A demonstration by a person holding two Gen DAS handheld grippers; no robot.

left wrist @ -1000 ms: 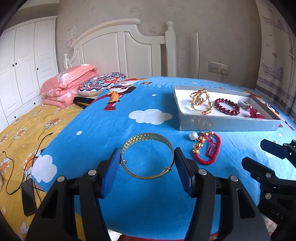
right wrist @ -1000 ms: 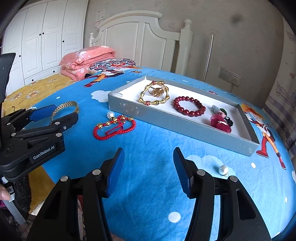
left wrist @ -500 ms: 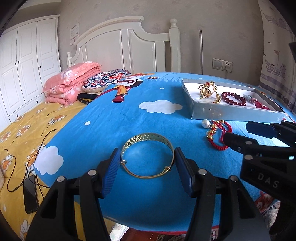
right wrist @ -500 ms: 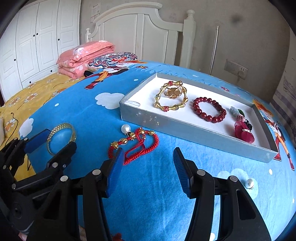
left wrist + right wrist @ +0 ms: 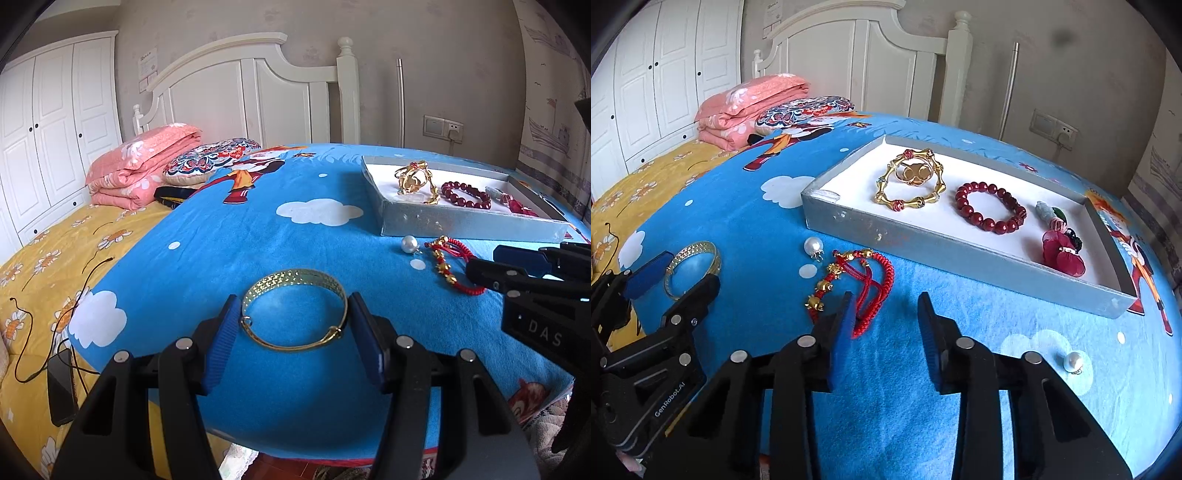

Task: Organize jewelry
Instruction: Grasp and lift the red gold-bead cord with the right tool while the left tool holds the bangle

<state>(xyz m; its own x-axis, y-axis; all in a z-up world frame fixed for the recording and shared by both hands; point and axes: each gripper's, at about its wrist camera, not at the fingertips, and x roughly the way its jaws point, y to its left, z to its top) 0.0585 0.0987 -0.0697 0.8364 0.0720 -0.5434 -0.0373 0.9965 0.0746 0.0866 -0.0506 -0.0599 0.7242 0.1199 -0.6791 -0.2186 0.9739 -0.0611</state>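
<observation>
Reaching low over the blue bedspread (image 5: 258, 229), the left gripper (image 5: 293, 325) has its jaws apart on either side of the gold bangle (image 5: 295, 314), which lies flat between the blue pads; whether they touch it I cannot tell. To its right, the right gripper (image 5: 886, 325) hangs level and wide open, its left finger over the edge of the red cord bracelet (image 5: 857, 284), near a pearl (image 5: 813, 245) and the grey tray (image 5: 923, 243) of jewelry.
</observation>
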